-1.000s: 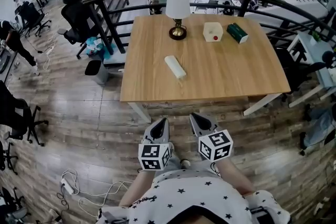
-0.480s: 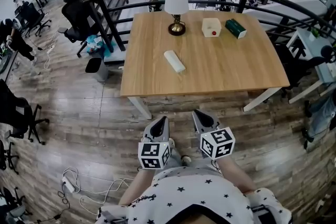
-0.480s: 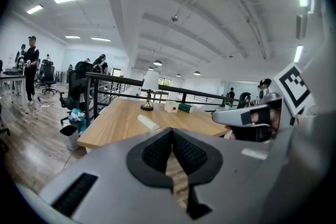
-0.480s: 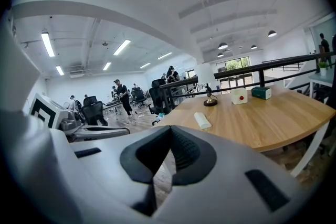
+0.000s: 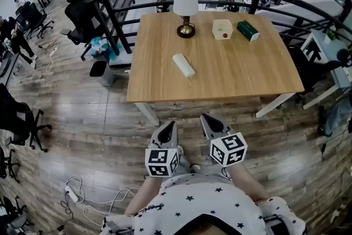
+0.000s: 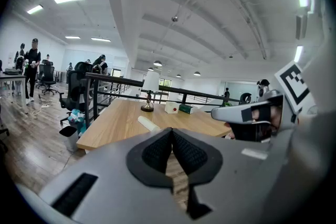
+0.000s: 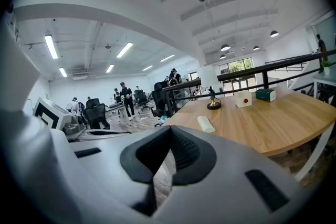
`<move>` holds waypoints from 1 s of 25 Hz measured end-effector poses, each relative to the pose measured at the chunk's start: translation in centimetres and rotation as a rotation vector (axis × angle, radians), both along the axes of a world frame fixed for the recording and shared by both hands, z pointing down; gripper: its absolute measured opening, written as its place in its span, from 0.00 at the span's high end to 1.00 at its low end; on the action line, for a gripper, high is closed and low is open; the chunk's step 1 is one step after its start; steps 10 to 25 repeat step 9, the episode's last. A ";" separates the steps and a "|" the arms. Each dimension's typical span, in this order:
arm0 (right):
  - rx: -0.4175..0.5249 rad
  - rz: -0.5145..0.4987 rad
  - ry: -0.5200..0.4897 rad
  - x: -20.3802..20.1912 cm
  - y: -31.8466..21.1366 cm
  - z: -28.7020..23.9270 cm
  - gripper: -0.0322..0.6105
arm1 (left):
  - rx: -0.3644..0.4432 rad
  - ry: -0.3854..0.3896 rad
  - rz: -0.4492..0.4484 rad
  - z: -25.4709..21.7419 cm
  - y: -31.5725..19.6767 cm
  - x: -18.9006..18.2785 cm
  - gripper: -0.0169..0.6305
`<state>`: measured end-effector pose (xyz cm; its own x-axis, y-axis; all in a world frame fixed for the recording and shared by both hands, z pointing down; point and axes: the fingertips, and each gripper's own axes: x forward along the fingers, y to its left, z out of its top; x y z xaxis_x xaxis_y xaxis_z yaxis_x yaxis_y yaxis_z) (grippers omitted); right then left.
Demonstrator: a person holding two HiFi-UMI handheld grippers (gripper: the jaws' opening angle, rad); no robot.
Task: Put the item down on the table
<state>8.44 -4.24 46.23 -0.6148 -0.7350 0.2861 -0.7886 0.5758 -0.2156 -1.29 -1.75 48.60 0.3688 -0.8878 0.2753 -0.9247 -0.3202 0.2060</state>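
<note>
Both grippers are held low in front of my body, short of the wooden table [image 5: 236, 71]. My left gripper [image 5: 169, 127] is shut with nothing between its pads, and my right gripper [image 5: 204, 118] beside it is shut and empty too. A white oblong item [image 5: 183, 65] lies on the table's near left part, well ahead of both grippers. The same white item [image 6: 148, 124] shows past the closed tips in the left gripper view. In the right gripper view, the white item [image 7: 206, 124] lies to the right of the jaws.
At the table's far edge stand a white-shaded lamp [image 5: 185, 8], a white box with a red button [image 5: 222, 29] and a green box [image 5: 247, 31]. A black railing [image 5: 115, 25] runs behind and left. Office chairs [image 5: 19, 121] and floor cables [image 5: 82, 198] sit at my left.
</note>
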 end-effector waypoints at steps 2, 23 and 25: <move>0.000 -0.002 -0.006 -0.2 -0.2 -0.1 0.96 | 0.000 0.000 -0.002 0.0 -0.2 -0.2 0.96; -0.003 -0.015 -0.020 -0.4 -0.7 -0.3 0.96 | -0.002 0.003 -0.009 0.0 -0.7 -0.2 0.96; -0.003 -0.015 -0.020 -0.4 -0.7 -0.3 0.96 | -0.002 0.003 -0.009 0.0 -0.7 -0.2 0.96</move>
